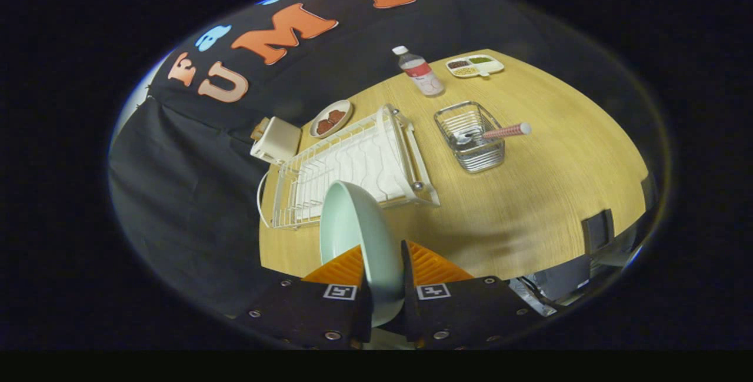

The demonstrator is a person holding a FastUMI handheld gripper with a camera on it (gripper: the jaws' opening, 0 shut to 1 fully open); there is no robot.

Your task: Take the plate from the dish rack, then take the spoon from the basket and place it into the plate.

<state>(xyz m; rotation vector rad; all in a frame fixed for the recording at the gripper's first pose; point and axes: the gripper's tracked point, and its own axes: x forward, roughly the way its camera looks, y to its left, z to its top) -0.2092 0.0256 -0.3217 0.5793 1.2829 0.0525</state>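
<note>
Your tongs [385, 279] pinch the pale green round plate [353, 235] by its rim, on edge, lifted above the white wire dish rack [347, 164]. Set it flat on the wooden counter [529, 205] so the pink-handled spoon [500, 132] in the wire basket [473, 138] has somewhere to land.

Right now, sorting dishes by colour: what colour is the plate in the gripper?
Pale mint green plate, gripper view.

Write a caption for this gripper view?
Gripper shut on a plate, above the table.
</note>
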